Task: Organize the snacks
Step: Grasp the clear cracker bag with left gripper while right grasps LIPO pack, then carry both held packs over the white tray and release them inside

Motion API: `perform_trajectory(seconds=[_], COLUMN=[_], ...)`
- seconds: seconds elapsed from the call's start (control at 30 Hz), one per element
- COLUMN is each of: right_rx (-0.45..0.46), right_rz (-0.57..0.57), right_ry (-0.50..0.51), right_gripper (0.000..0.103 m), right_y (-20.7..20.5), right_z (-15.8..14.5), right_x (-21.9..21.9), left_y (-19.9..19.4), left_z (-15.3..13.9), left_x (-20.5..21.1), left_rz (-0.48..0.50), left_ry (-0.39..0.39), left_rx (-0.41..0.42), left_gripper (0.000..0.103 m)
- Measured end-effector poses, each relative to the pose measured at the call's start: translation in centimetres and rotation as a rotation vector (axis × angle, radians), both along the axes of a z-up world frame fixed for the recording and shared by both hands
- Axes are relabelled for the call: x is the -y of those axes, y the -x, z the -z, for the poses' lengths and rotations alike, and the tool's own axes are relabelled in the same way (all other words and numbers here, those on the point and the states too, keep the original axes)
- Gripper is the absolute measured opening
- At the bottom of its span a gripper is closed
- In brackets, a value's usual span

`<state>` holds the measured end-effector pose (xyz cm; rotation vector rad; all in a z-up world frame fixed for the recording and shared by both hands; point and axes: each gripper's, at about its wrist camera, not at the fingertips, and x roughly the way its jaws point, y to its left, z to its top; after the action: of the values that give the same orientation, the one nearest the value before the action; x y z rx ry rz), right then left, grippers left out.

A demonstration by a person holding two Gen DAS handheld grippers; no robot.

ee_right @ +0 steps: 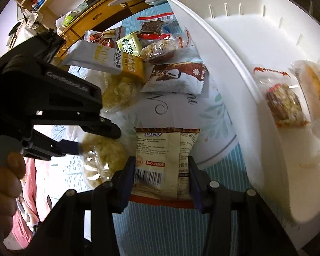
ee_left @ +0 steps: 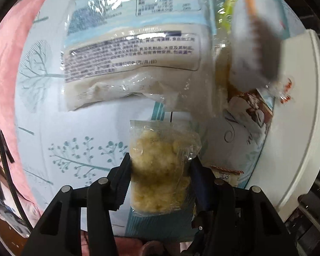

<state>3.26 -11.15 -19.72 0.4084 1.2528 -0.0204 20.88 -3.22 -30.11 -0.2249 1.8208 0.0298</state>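
The right gripper (ee_right: 162, 183) pinches a cream "LIPO" packet (ee_right: 160, 160), stamped "ISO 22000" above a barcode, over the patterned cloth (ee_right: 213, 111). Beside it, the left gripper (ee_left: 160, 179) clamps a clear bag of pale yellow puffs (ee_left: 160, 166). Farther off lie an "OATS" bar (ee_right: 108, 60) among other snacks, and the white bin (ee_right: 234, 49) holding two packets.

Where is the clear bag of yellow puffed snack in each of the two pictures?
Left wrist view: clear bag, bottom centre, between the left gripper fingers.
Right wrist view: the same bag, lower left, held by the left gripper.
Shared landmark: the white bin on the right.
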Motion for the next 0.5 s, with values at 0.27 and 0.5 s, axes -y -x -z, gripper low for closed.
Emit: perform_trajectory(seconds=[0.27,0.5], right_rx=[0.002,0.102], right_rz=[0.019,0.059], right_ry=[-0.030,0.025], right_gripper=[0.046,0.046], right_y=[1.6,3.6], right_z=[-2.9,-6.8], right_x=[-1.2,-3.0], left_y=[2.0,3.6], left_z=[-4.5,-8.0], left_x=[-0.5,-3.6], left_rz=[0.112,0.204], left_ry=[0.027,0.041], left_rx=[0.078,0.120], left_gripper=[0.050,0.050])
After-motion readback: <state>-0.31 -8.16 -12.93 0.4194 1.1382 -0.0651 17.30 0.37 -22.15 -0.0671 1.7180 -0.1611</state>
